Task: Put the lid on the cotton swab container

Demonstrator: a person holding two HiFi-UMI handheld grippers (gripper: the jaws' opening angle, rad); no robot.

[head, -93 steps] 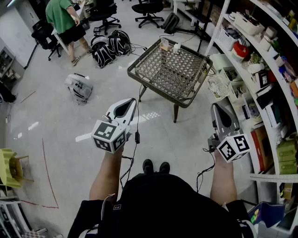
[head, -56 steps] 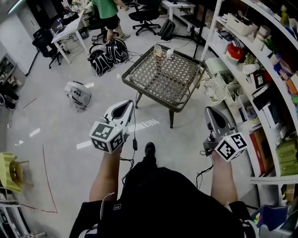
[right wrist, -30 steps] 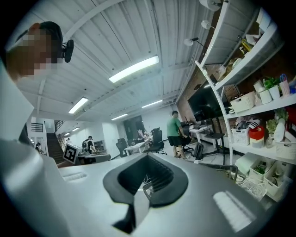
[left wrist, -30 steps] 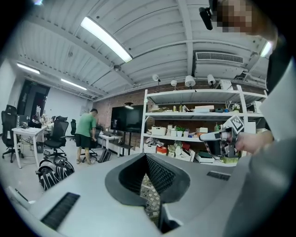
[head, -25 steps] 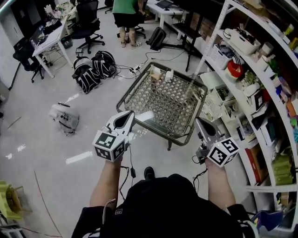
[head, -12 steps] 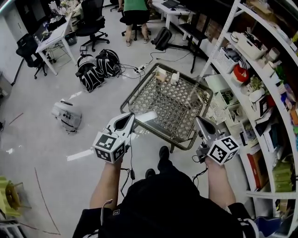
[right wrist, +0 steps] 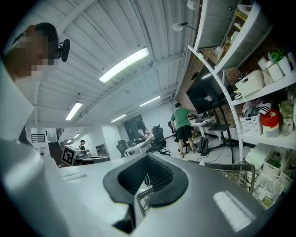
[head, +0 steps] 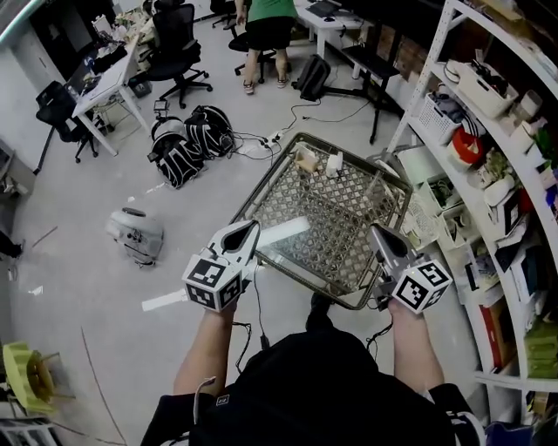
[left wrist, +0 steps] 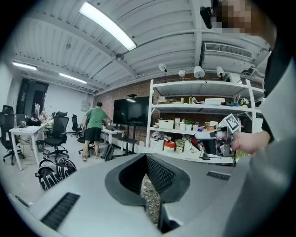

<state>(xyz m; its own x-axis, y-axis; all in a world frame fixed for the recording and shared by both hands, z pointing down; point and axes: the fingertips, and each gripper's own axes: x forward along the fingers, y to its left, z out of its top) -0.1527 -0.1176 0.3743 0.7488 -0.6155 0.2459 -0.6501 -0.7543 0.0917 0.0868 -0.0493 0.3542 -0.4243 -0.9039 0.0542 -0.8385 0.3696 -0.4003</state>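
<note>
A low metal table [head: 267, 174] with a lattice top stands ahead of me. At its far end sit two small things: a tan one [head: 305, 161] and a white one [head: 334, 163], too small to tell which is the swab container or the lid. My left gripper [head: 248, 228] hovers over the table's near left corner, and in its own view the left gripper [left wrist: 145, 159] has its jaws together and empty. My right gripper [head: 377, 233] hangs over the near right corner. The right gripper [right wrist: 147, 159] is likewise shut on nothing.
White shelves [head: 488, 131] full of boxes and baskets run along the right. Black backpacks [head: 187, 148] and a grey bag [head: 135, 233] lie on the floor to the left. A person in a green shirt [head: 266, 26] stands by desks and office chairs at the back.
I have walked forward: the table has come from well ahead to just under both grippers. The grippers kept their pose and stayed shut.
</note>
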